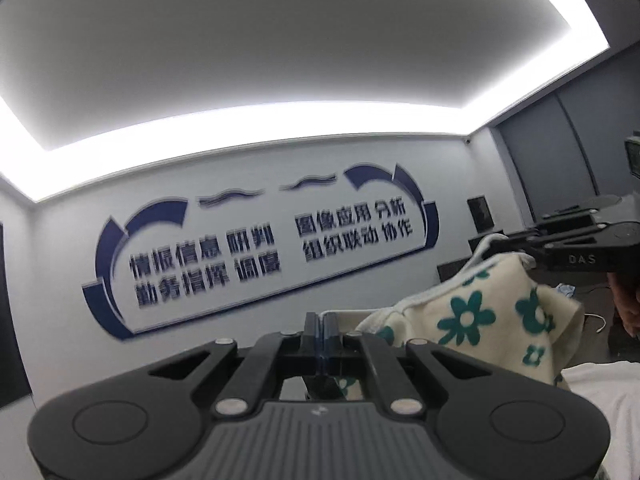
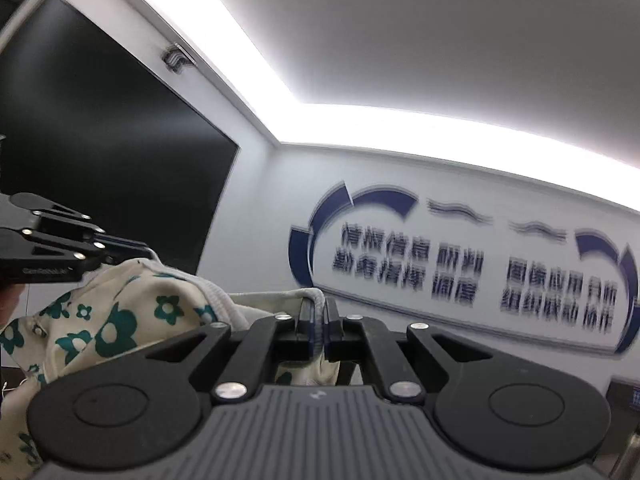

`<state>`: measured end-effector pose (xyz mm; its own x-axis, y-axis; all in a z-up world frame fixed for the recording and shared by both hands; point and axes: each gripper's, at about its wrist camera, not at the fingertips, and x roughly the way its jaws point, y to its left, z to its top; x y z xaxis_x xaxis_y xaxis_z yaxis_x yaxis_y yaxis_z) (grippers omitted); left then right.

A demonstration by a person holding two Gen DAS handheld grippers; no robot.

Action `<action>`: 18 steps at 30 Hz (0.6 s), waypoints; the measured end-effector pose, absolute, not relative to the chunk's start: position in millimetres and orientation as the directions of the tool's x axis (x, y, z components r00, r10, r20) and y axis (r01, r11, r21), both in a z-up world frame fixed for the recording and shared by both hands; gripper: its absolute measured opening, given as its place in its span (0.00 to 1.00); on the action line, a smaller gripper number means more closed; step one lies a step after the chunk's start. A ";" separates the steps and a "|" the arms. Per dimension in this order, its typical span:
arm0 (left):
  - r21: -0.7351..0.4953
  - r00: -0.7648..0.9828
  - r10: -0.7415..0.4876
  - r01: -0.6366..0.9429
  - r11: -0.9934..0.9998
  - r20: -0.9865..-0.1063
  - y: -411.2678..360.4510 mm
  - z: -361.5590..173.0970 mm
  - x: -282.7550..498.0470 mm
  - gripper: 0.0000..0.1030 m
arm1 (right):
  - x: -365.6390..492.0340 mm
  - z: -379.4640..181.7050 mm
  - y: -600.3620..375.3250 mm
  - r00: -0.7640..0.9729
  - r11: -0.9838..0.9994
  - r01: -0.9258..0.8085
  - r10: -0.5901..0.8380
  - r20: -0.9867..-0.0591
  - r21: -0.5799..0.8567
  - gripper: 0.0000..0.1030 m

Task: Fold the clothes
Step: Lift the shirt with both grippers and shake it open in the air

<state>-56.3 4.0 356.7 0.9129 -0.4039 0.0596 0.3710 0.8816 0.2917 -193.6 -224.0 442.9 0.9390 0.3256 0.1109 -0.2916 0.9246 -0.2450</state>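
Both grippers are raised, cameras angled toward the wall sign (image 1: 256, 256) and the lit ceiling (image 1: 280, 40).

Left gripper (image 1: 321, 322): its 2 fingers are pressed together and clenched on the edge of the cream garment with green flowers (image 1: 472, 312). The cloth emerges just below and to the right of the fingers.

Right gripper (image 2: 319, 308): fingers closed on the garment's ribbed white hem (image 2: 316, 294) — fabric visibly pinched between them.

The garment hangs in the air, stretched between the 2 grippers; each wrist view shows the opposite gripper gripping the far end. A white surface (image 1: 600, 384) lies beneath — detail unclear.
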 end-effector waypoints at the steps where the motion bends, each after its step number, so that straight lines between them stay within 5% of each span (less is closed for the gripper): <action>1: 0.286 0.911 -0.408 0.377 0.881 0.056 2.2 355.0 -46.7 0.00 | -180.9 441.1 -226.7 0.944 0.930 -0.288 0.315 0.094 -0.229 0.03; 5: 0.311 0.893 -0.442 0.396 0.864 0.091 -2.3 360.8 -59.1 0.00 | -153.9 440.3 -233.5 0.949 0.939 -0.291 0.307 0.069 -0.183 0.03; 18: 0.349 0.836 -0.486 0.389 0.853 0.255 15.9 414.7 -161.0 0.00 | -256.3 488.0 -229.0 0.887 0.909 -0.337 0.394 0.241 -0.246 0.03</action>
<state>-161.0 15.9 414.7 0.8363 -0.4857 0.2545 0.3892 0.8527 0.3485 -256.3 -229.0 488.0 0.8867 0.3945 0.2413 -0.3372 0.9086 -0.2463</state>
